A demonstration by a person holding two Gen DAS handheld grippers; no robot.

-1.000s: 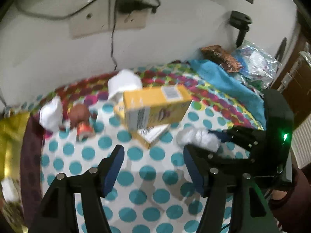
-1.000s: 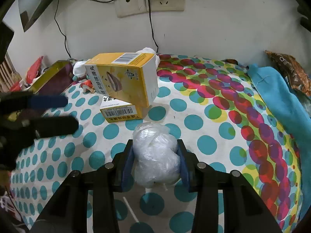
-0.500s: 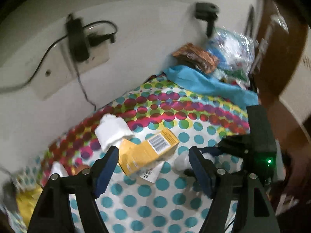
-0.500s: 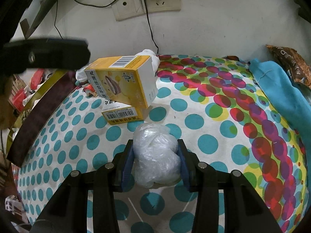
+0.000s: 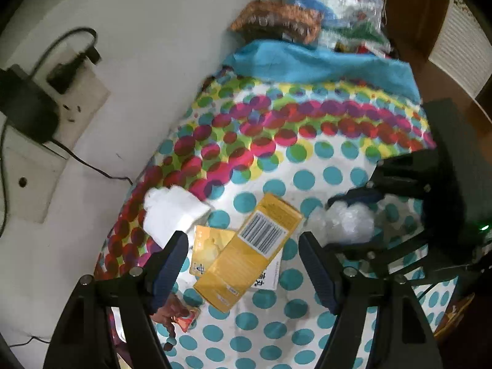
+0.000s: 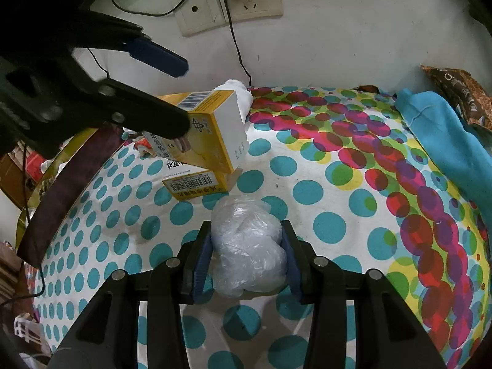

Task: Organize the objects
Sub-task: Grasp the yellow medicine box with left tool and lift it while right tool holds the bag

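Note:
Two yellow boxes lie on the dotted tablecloth (image 6: 332,224), the upper box (image 5: 249,252) tilted across the lower box (image 5: 209,247). My left gripper (image 5: 244,264) hovers above them, pointing steeply down, open wide with the upper box below the gap and untouched. In the right wrist view the left gripper (image 6: 184,93) reaches in from the upper left over the upper box (image 6: 215,132) and the lower box (image 6: 196,184). My right gripper (image 6: 247,255) is shut on a crumpled clear plastic bag (image 6: 249,246) resting on the cloth; the bag (image 5: 344,221) lies right of the boxes.
A white wad of tissue (image 5: 172,212) lies behind the boxes by the wall. A blue cloth (image 6: 442,129) and snack bags (image 5: 276,21) fill the far right. A wall socket (image 6: 233,6) with cables sits above. A gold and maroon tin (image 6: 70,166) and a small red toy (image 5: 176,316) lie left.
The left gripper has rolled and swung over the yellow boxes, and its jaws have spread wider. The right gripper has stayed put with the bag in it.

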